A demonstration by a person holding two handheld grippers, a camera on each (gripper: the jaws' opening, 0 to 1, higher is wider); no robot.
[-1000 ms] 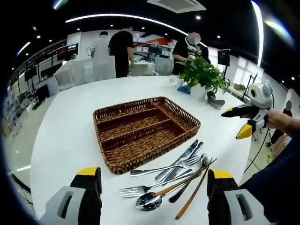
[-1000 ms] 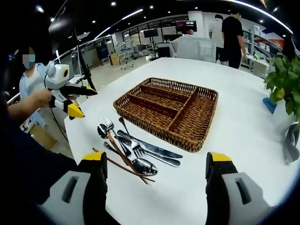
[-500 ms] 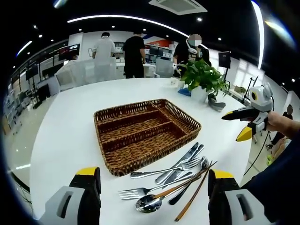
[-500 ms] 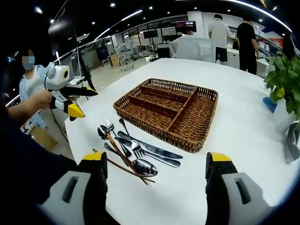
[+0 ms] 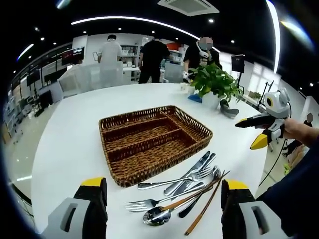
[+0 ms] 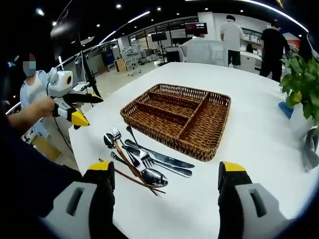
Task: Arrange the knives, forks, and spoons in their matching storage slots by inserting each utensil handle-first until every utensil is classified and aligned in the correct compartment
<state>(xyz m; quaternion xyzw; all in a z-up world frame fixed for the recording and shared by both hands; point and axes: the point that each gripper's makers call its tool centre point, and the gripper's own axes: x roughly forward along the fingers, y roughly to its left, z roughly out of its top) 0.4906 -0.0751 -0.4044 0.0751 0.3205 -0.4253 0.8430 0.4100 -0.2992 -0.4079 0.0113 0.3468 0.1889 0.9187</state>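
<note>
A brown wicker tray (image 5: 122, 180) (image 6: 216, 142) with several compartments lies empty on the white table. In front of it lies a heap of cutlery: knives (image 5: 189, 172) (image 6: 162, 158), forks (image 5: 144, 202) (image 6: 115, 132), spoons (image 5: 158, 215) (image 6: 153, 177) and dark chopsticks (image 5: 203, 208) (image 6: 130, 178). My left gripper (image 5: 162, 188) hovers open over the near table edge, the heap between its jaws. My right gripper (image 6: 165, 173) is open too, just short of the heap. In each view the other gripper (image 5: 256, 129) (image 6: 75, 107) hangs beside the table in a hand.
A potted green plant (image 5: 216, 82) (image 6: 301, 79) stands at the table's far side with a blue object (image 5: 195, 96) (image 6: 287, 111) beside it. Several people (image 5: 151, 59) (image 6: 232, 37) stand at desks behind. The table's edge (image 5: 259, 184) runs close to the heap.
Both grippers have stayed nearly still and open. The people in the background have walked a little sideways.
</note>
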